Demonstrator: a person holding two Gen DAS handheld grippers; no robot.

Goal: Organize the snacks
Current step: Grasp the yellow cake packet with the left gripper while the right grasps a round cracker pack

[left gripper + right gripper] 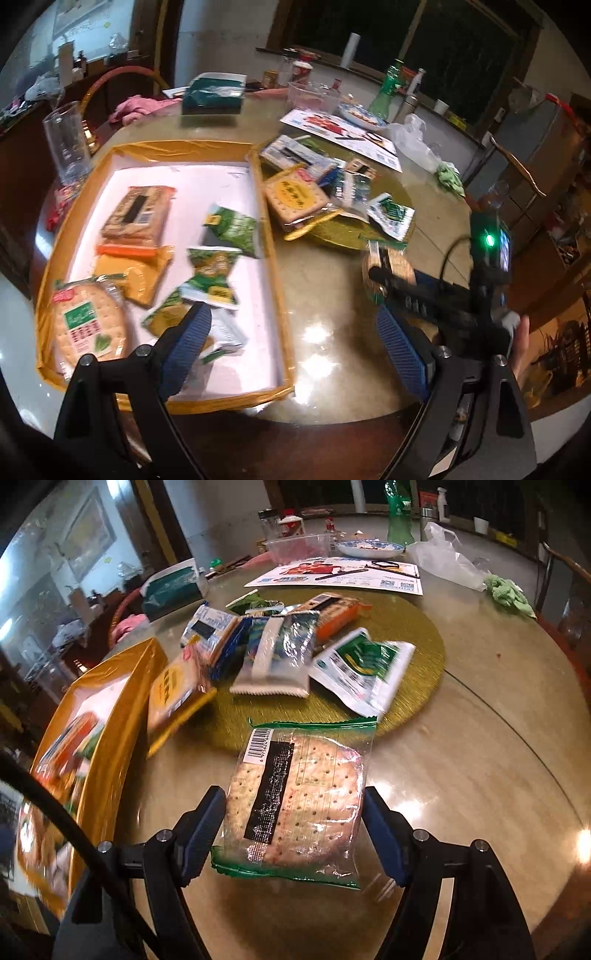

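A gold-rimmed tray [271, 258] with a white floor holds several snack packs: a round cracker pack [88, 325], a brown cracker pack [140, 210] and green bags [232, 229]. My left gripper [293, 321] hangs open over the tray's near right edge with nothing between its fingers. My right gripper [293, 808] is shut on a clear, green-edged cracker pack [295, 797], held above the table with its barcode side up. The left wrist view shows that pack [400, 264] to the right of the tray. More snack packs [273, 657] lie piled on a gold round mat [417, 664].
A tall glass [68, 144] stands by the tray's far left corner. Behind are a teal tissue box [214, 96], a printed poster [340, 574], a clear bowl [299, 548], a green bottle [399, 513], a plastic bag [443, 557] and a green cloth [509, 592].
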